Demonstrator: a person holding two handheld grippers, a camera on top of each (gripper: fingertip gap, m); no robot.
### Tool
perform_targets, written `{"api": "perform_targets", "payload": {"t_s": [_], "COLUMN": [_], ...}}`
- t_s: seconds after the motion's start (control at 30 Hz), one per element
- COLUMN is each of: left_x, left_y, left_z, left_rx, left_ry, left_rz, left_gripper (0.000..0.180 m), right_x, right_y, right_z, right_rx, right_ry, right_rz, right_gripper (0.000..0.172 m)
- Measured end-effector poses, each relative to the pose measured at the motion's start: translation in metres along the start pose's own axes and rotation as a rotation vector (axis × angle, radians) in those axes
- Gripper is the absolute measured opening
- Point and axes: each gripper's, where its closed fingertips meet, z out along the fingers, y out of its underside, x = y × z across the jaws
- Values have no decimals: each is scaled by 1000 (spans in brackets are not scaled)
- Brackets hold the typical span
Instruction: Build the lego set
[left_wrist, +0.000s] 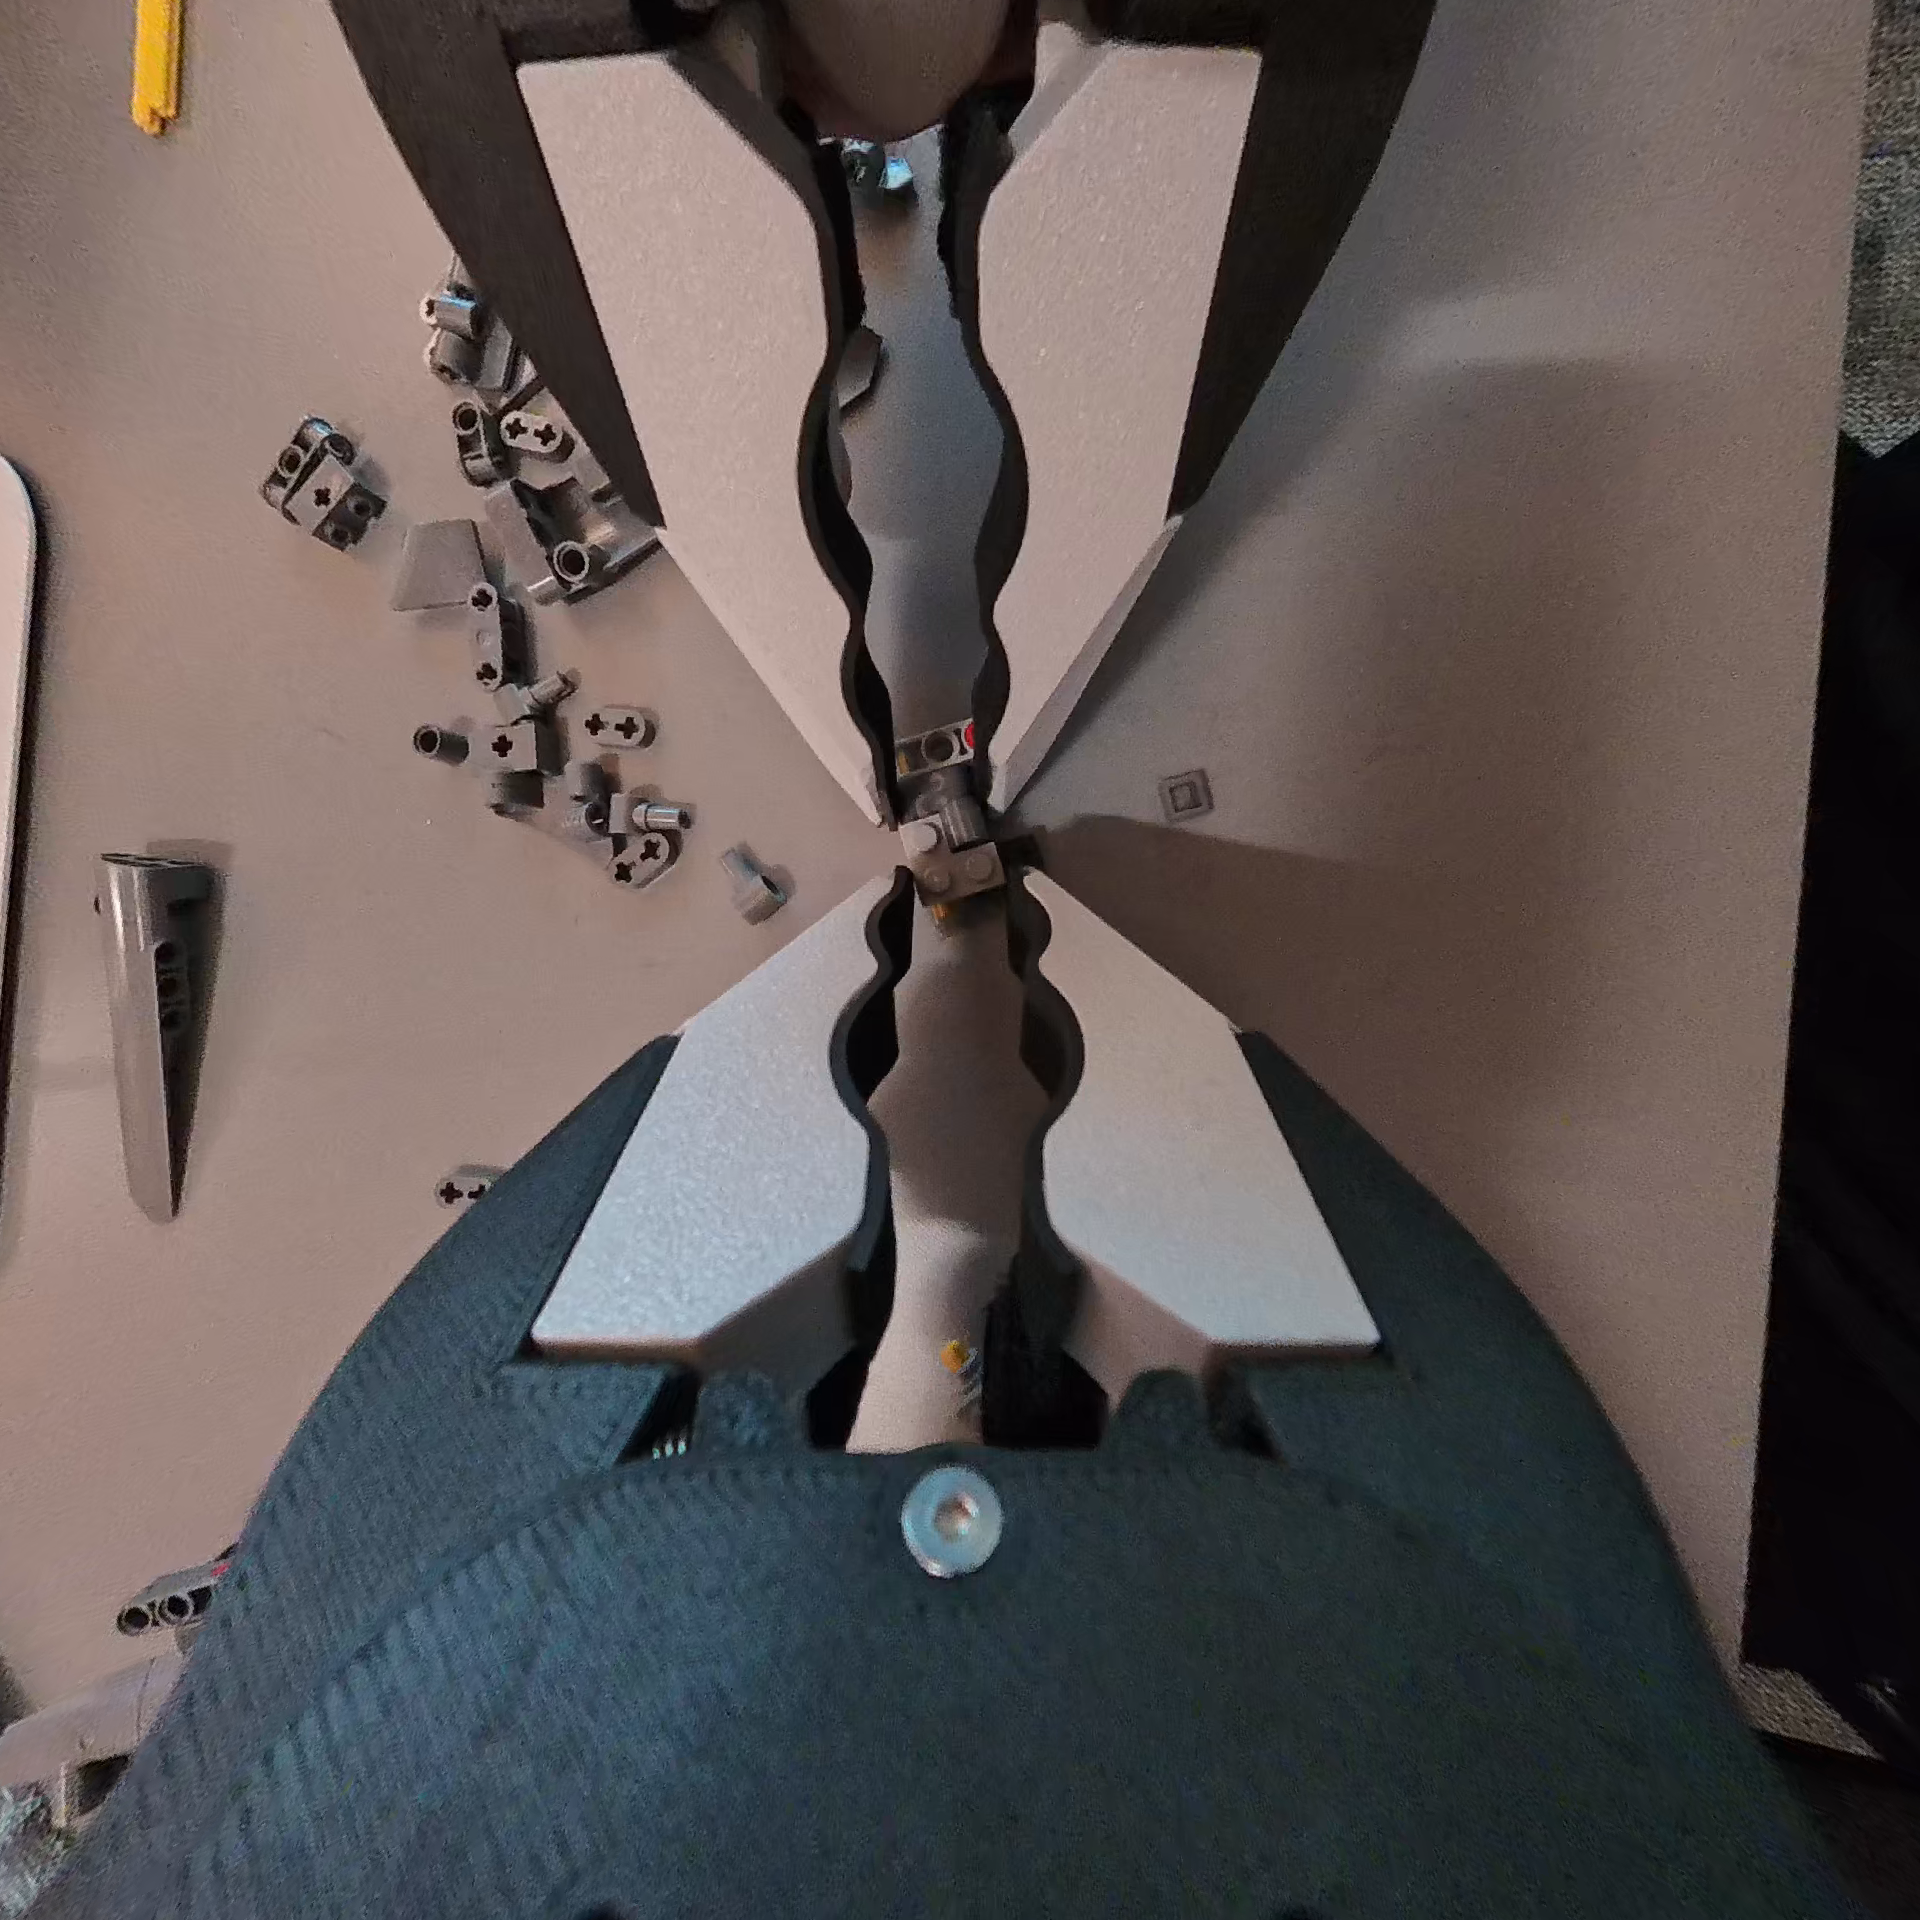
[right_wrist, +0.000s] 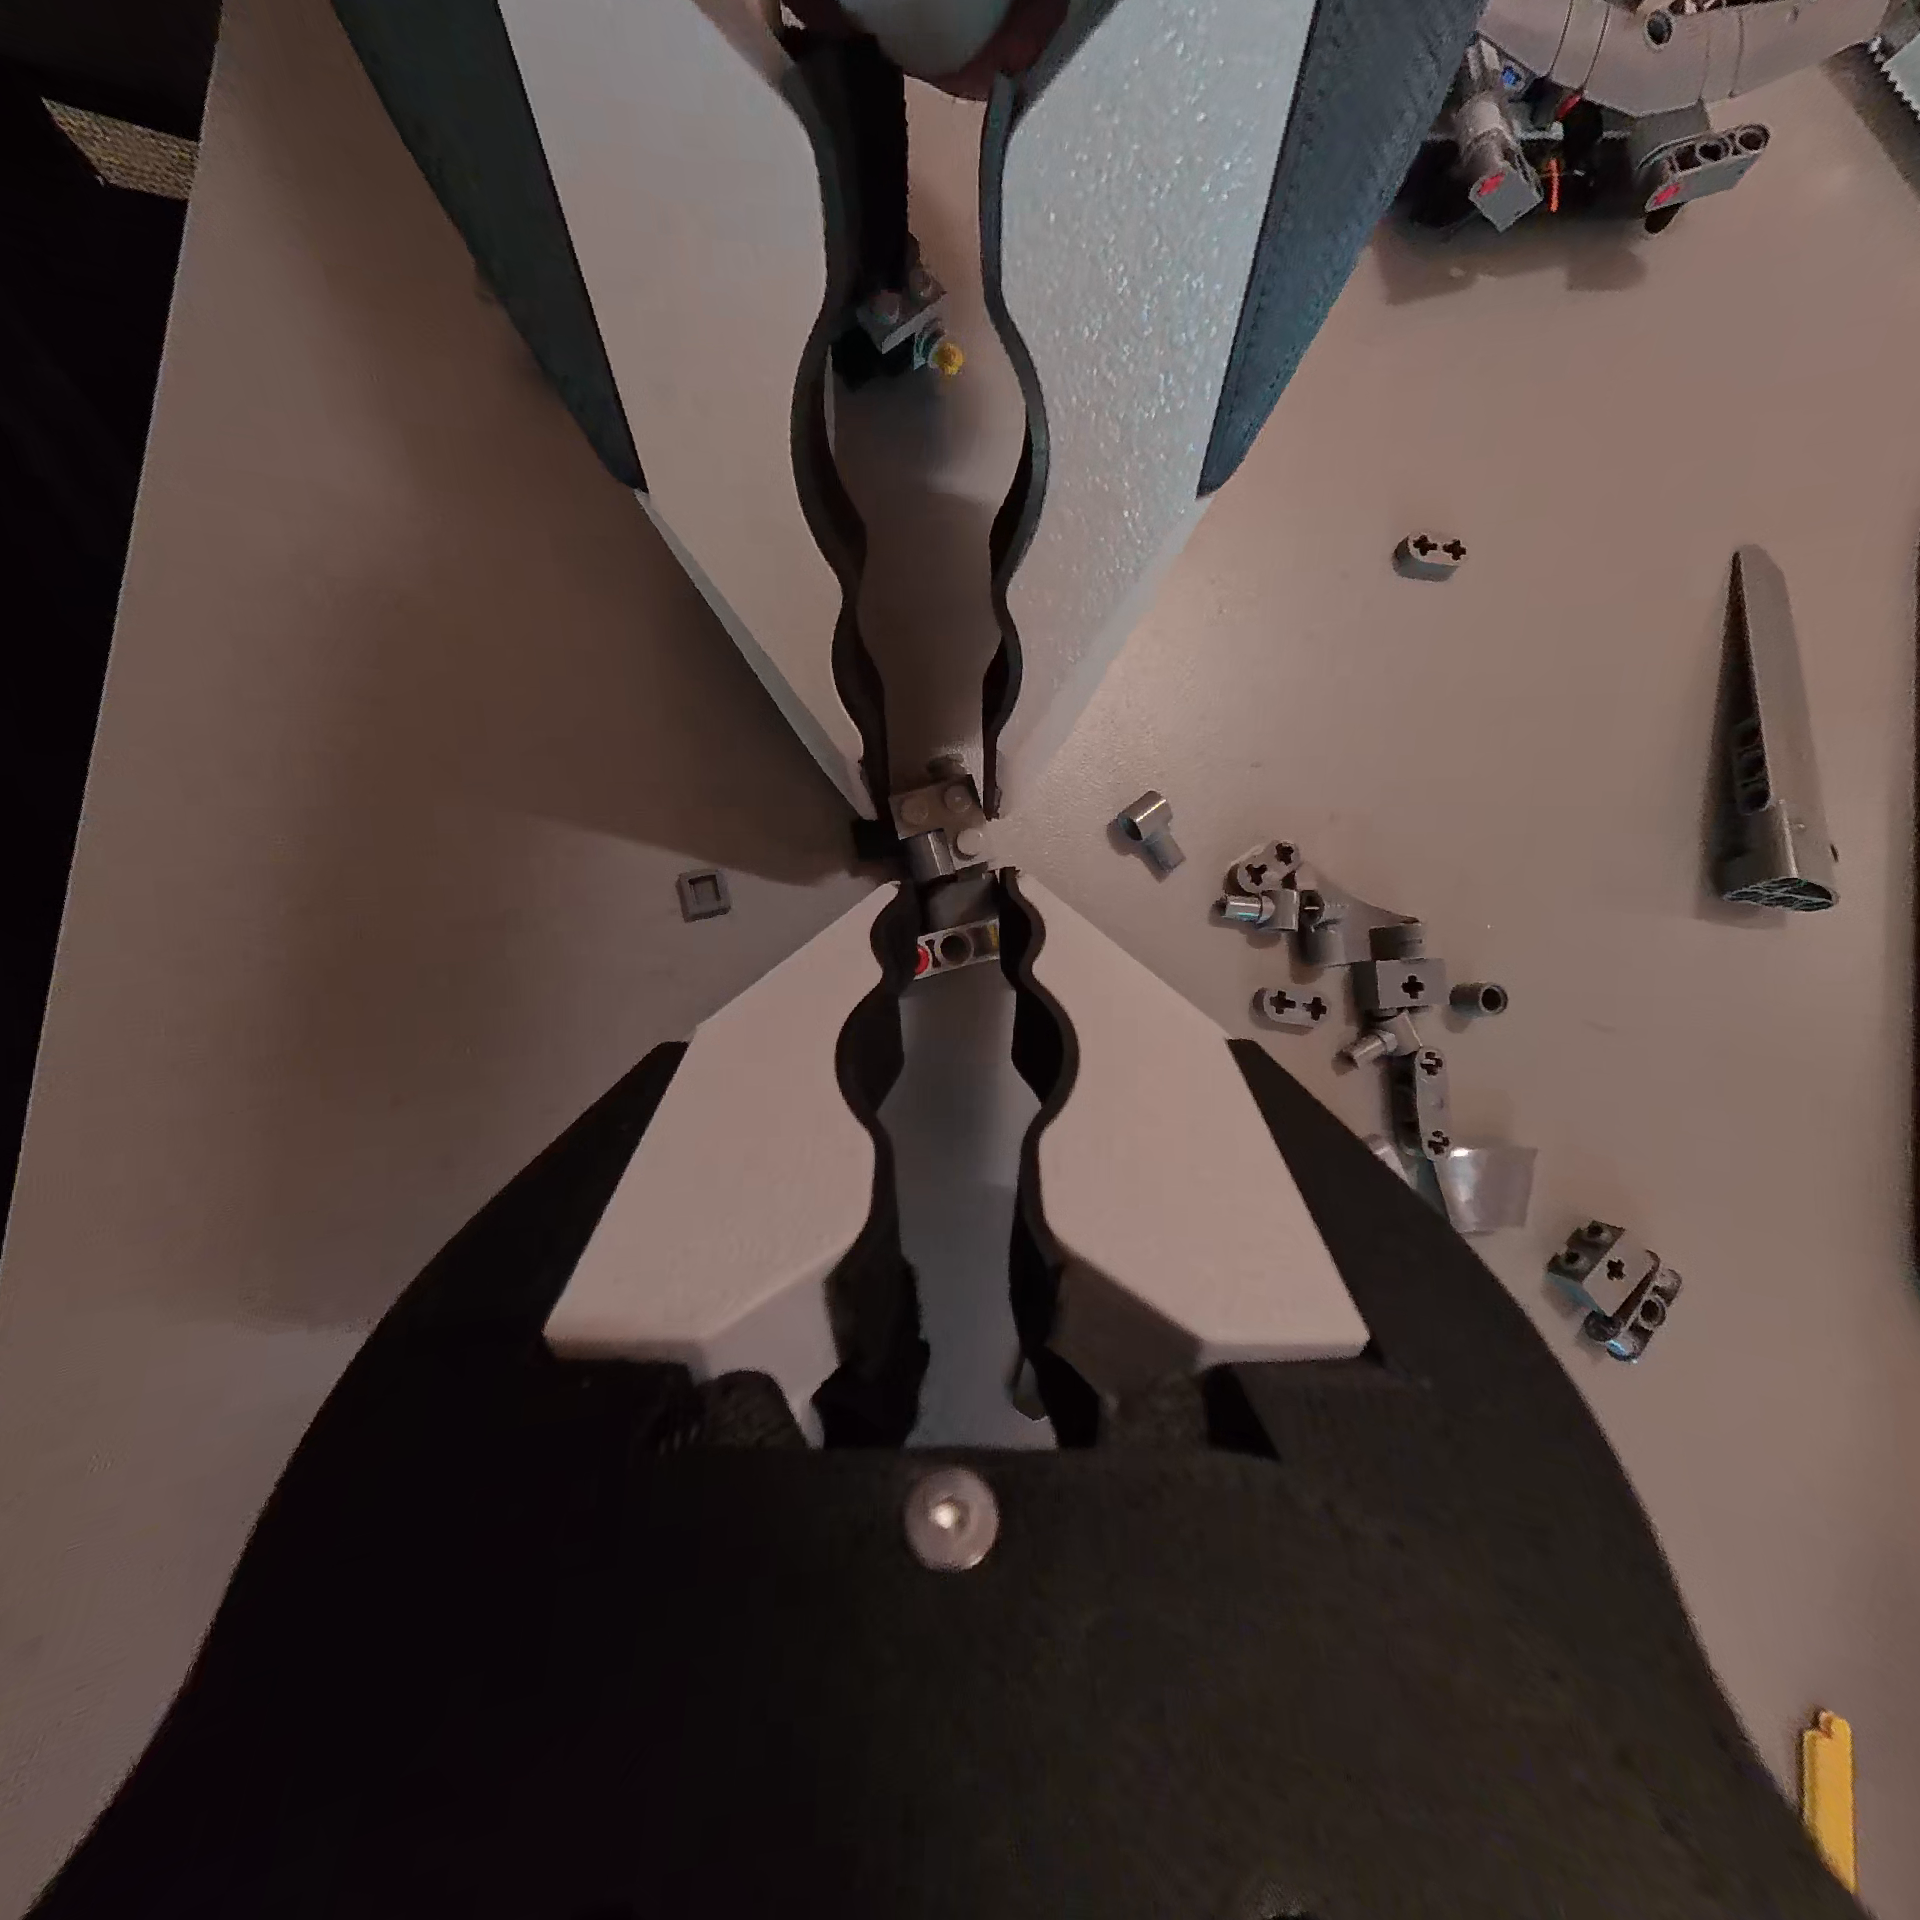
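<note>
bricks (left_wrist: 951, 831): grey, one with a red dot
table (left_wrist: 1455, 623): pale beige
strip (left_wrist: 156, 62), eleven o'clock: yellow

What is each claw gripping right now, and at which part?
The left claw pinches a small grey studded plate assembly at its near end. The right claw pinches the grey holed brick joined to it, by its sides.

Both grippers meet tip to tip mid-table, so no way through between them. One side's cluttered w/ a pile of grey connector pieces (left_wrist: 520, 644), a long grey tapered panel (left_wrist: 156, 1018) further out & a yellow strip (left_wrist: 156, 62) near the corner. Other side is mostly bare table (left_wrist: 1455, 623), just one small grey square tile (left_wrist: 1184, 797), plenty of room up to the edge.
</note>
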Motion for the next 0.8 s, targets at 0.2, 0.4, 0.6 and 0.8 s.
{"api": "perform_targets", "payload": {"t_s": [0.2, 0.4, 0.6, 0.8], "left_x": [0, -1, -2, -3], "left_y": [0, 0, -2, -3], "left_z": [1, 4, 5, 6], "left_rx": [-8, -6, -12, -14], "left_ry": [38, 89, 101, 98], "left_rz": [-7, -27, -18, -9], "left_gripper": [16, 17, 17, 16], "right_x": [0, 2, 2, 5], "right_y": [0, 0, 1, 0], "right_z": [0, 0, 0, -7], "right_rx": [4, 16, 26, 46], "right_ry": [4, 15, 8, -2], "right_rz": [-4, 1, -1, 18], "right_gripper": [12, 13, 14, 16]}}
